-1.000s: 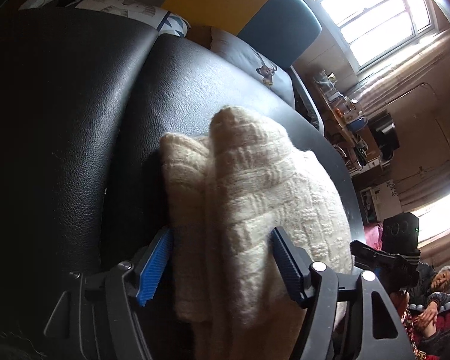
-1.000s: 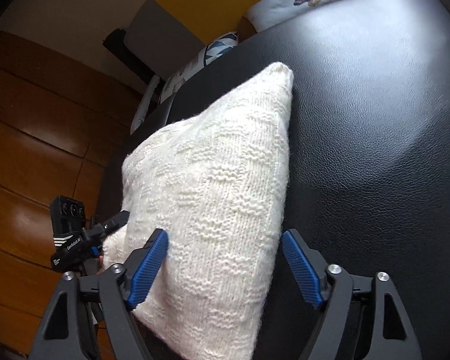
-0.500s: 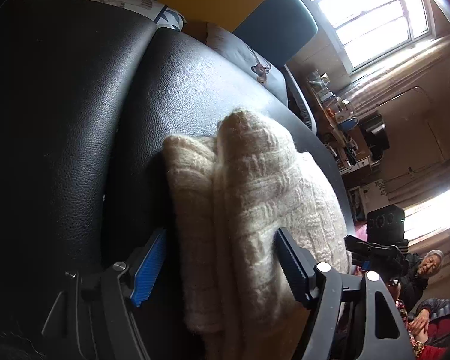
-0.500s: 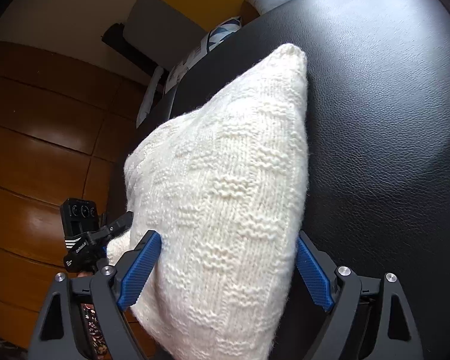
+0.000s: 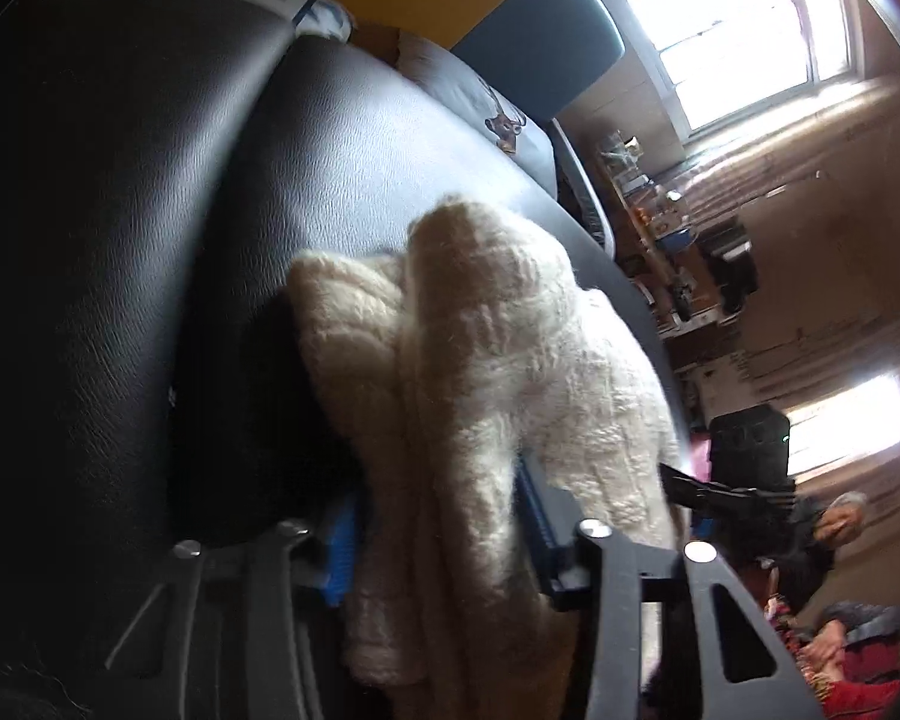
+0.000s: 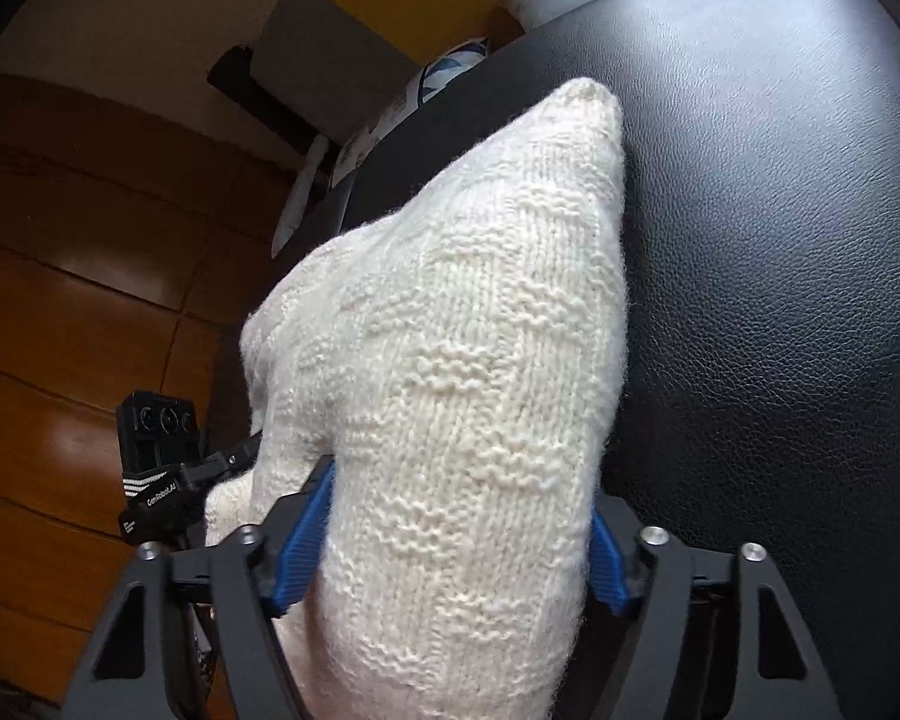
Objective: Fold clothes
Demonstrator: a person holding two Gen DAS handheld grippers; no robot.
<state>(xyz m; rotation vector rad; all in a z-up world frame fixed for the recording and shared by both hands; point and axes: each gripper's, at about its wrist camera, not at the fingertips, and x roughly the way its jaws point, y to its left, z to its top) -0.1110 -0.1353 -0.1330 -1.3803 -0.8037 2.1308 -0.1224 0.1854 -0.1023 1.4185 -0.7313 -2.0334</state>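
Both views are taken low and very close along the fingers, each filled by the cream sweater (image 5: 486, 372) on the black couch (image 5: 150, 240). The same sweater (image 6: 468, 372) and couch (image 6: 780, 240) are shared, seen from opposite ends; each camera is caught by the other.

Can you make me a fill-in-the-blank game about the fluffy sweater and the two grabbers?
1. The knitted sweater is the colour ____.
2. The sweater lies on a black ____ made of leather.
3. The pads on the right gripper are the colour ____.
4. The left gripper has its jaws closed on the ____.

Missing words: cream; sofa; blue; sweater
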